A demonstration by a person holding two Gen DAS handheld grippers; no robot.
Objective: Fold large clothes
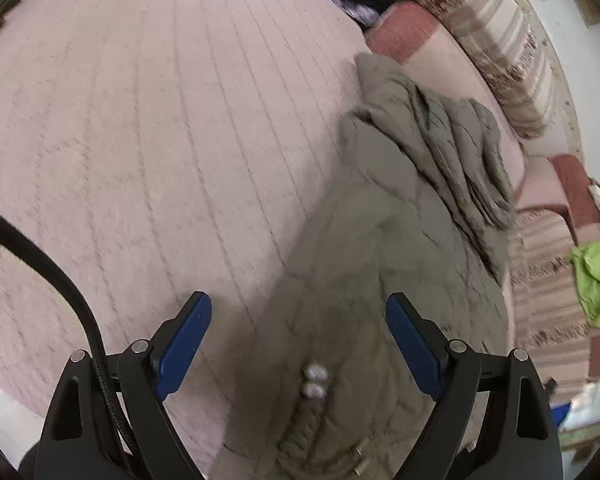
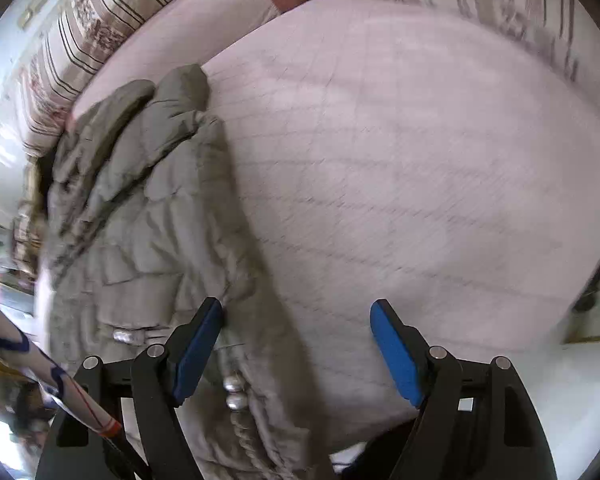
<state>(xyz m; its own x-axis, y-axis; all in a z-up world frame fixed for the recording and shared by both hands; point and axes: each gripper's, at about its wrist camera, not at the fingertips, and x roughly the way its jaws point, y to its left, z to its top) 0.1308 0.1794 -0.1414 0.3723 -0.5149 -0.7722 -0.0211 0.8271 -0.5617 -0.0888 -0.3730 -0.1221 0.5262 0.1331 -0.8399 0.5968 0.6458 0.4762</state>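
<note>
Left wrist view: the left gripper [image 1: 298,320] has its blue fingers [image 1: 188,344] spread wide and holds nothing. It hangs above the near end of a khaki quilted jacket [image 1: 380,248], which lies on a bed covered by a pale pink quilted bedspread [image 1: 140,140]. The jacket runs in a long narrow strip toward the striped pillows [image 1: 496,40] at the head of the bed, with a sleeve [image 1: 460,148] bunched in ridges across its far part. By my reading the folding is partly done: the sides look drawn inward, but the length is not yet doubled over and the sleeve is untidy. A braided drawstring [image 1: 304,424] tipped with two pearly beads [image 1: 315,380] lies between the fingers. A lime-green garment [image 1: 596,280] sits off to the right edge. The padding looks soft and puffy, likely to spring back when pressed. The frame is blurred, so stitching detail is faint.

Right wrist view: the right gripper [image 2: 296,322] is also spread wide and empty. Its left finger [image 2: 198,352] is over the jacket's [image 2: 140,240] right edge, though I cannot tell whether it touches; the other finger is over bare bedspread [image 2: 420,160]. Here the jacket's quilted panels read as raised rectangles, with the sleeve [image 2: 156,128] folded across the top. The braided cord [image 2: 246,440] and beads [image 2: 233,392] lie near the hem. What remains, I judge, is flattening the sleeve and folding the strip end to end.
</note>
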